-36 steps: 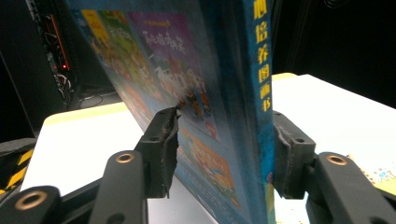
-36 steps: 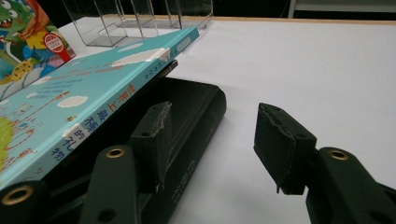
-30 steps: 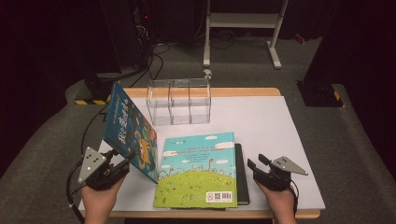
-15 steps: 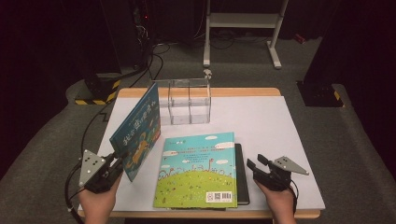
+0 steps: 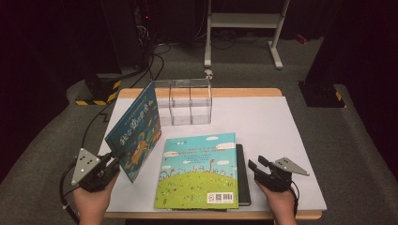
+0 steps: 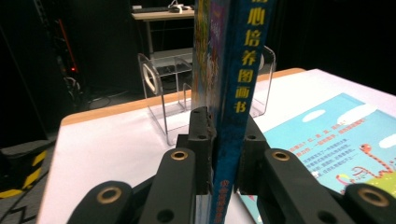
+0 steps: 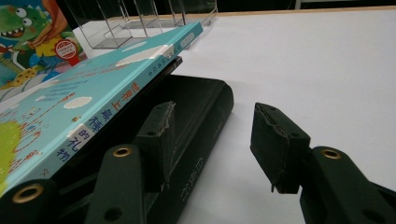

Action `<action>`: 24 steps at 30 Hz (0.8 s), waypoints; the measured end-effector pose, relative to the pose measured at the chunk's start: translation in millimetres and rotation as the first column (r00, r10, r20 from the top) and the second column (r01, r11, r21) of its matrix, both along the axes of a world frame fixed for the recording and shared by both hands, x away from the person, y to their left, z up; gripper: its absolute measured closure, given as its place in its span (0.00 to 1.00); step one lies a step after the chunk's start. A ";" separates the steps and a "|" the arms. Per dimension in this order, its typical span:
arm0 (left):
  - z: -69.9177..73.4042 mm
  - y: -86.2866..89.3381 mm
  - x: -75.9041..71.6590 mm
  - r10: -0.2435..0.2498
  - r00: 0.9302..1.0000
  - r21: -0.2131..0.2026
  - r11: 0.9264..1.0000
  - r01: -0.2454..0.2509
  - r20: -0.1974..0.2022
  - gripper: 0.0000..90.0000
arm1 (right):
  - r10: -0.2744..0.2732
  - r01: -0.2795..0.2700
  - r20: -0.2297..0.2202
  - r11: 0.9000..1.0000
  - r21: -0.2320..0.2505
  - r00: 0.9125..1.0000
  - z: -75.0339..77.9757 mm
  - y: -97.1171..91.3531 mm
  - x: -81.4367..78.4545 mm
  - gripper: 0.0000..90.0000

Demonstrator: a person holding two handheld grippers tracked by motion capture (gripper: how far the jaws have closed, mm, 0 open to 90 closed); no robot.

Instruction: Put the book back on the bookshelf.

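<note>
Blue book (image 5: 135, 132) clamped upright in left tool (image 5: 112, 164) (right tool (image 5: 257, 165) gapes).

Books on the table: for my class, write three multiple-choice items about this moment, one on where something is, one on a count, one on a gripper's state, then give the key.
1. Where does the clear acrylic rack stand?
A. at the table's far edge
B. on the stacked books
C. beside the right gripper

2. How many books lie in the flat stack?
A. one
B. two
C. four

3. What is the left gripper doing?
A. resting open
B. gripping the rack
C. clamping the upright blue book

Key: 1 A, the rack sits beyond the books; 2 B, a light-blue book lies on a dark book; 3 C, its jaws press both sides of the spine.
</note>
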State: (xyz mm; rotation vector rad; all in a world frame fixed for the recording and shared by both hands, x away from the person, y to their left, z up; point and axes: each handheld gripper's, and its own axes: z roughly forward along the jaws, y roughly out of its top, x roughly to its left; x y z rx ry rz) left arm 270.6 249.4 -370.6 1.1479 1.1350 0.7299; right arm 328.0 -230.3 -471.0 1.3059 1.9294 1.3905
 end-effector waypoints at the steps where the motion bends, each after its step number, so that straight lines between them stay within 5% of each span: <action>1: 0.0 0.0 0.0 0.000 1.000 0.000 1.000 0.000 0.000 0.89 | -0.001 0.001 0.000 1.000 0.000 1.000 -0.4 0.2 -0.3 0.55; 24: -2.7 -1.0 0.1 -0.019 1.000 0.037 0.999 0.018 0.024 0.89 | 0.001 -0.001 -0.017 1.000 0.011 1.000 -3.8 -0.7 0.2 0.54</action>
